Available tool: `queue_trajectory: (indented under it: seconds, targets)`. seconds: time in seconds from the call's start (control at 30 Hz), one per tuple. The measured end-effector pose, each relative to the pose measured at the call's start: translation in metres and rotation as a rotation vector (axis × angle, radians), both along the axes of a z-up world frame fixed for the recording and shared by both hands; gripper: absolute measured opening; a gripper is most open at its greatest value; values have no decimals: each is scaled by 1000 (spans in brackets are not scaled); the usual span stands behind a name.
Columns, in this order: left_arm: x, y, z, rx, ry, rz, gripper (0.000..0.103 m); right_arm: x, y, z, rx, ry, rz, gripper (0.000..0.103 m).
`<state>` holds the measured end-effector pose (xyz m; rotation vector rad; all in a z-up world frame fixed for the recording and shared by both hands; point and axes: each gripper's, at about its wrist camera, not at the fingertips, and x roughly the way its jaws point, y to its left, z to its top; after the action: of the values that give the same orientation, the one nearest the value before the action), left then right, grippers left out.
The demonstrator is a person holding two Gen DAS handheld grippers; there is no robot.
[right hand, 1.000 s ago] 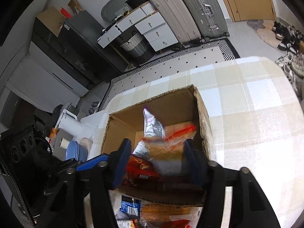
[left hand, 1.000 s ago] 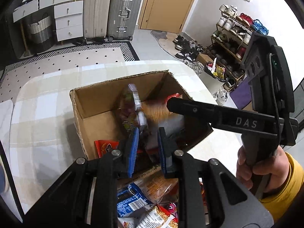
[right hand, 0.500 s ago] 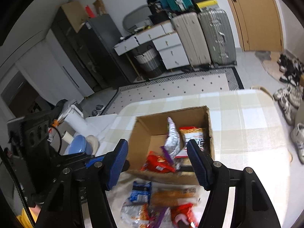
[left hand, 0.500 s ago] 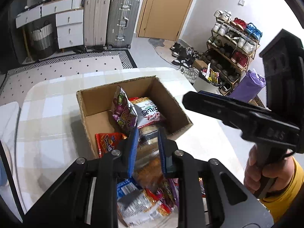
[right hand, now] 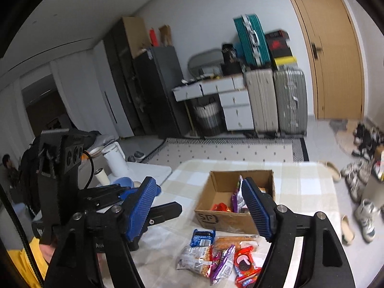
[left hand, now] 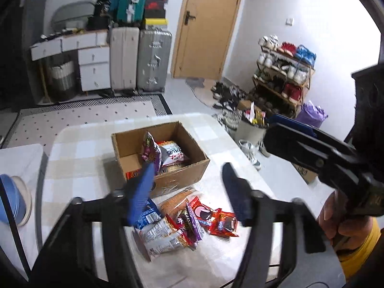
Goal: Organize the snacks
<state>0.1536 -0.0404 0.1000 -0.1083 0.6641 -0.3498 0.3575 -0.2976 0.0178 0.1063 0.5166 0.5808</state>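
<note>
1. Left wrist view. Left claw [left hand: 188,187]: jaws opening, blue pads spread well apart, nothing between them, touching nothing. Fingers blurred.
2. Below the gap between the pads, a pile of loose snack packets [left hand: 184,220] on the checked tablecloth [left hand: 72,165]. Blue packet [left hand: 146,213] just by the left pad; red packets [left hand: 219,220] toward the right pad; a silver-and-orange bag [left hand: 160,236] nearest the camera.
3. Beyond the pile, ahead of the fingertips and a little to the left, the open cardboard box [left hand: 177,178] on the table. Inside: a purple packet [left hand: 151,151] standing upright, a white-and-red bag [left hand: 174,153] leaning beside it, a red packet [left hand: 133,174] low in the near corner.
4. Right of the claw, the right claw seen side-on, gripped by a hand [left hand: 336,218] with a yellow sleeve [left hand: 360,247].
5. Right wrist view. Right claw [right hand: 199,208]: jaws opening, ribbed blue pads spread wide, empty, clear of everything.
6. The box [right hand: 216,201] shows between the pads, hard against the right one, which covers part of its opening; purple and red packets visible inside.
7. Below the gap, nearer the camera, the loose pile [right hand: 220,256]: blue packet [right hand: 202,237], silver bag [right hand: 194,260], purple packet [right hand: 222,264], red cookie packets [right hand: 244,266].
8. Left of this claw, the left claw's black body; its pads mostly hidden.
</note>
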Motion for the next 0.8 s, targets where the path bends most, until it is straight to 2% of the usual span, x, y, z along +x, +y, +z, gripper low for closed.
queue_trajectory:
  seconds: [0.07,0.13,0.17,0.2,0.33,0.43,0.53,0.57,0.67,0.8]
  targets:
    - [-25,3,12,-22,-28,11,63,-22,-3,4,5,-39,-3,76]
    - [-48,6,20,-21,-55,34,72,-47,-5,4,6,-72,-4,80]
    - [-60,6,24,-16,-72,48,77,-59,-7,3,7,-91,-11,86]
    - [-76,6,27,-13,-99,54,78,-72,-9,2,7,-110,-20,89]
    - [-122,4,32,20,-158,66,80,-109,-16,-7,30,-143,-23,92]
    - [-153,7,30,11,-195,84,83,-134,-23,-16,50,-172,-16,99]
    - [-177,11,21,13,-233,122,93,-158,-26,-25,37,-225,-27,102]
    - [-181,13,16,14,-245,134,103,-165,-27,-29,30,-240,-36,102]
    - [-201,15,-2,35,-288,167,102,-177,-27,-45,-9,-257,-58,102]
    - [-215,15,-35,53,-259,172,102,-179,-25,-73,-39,-224,-87,102]
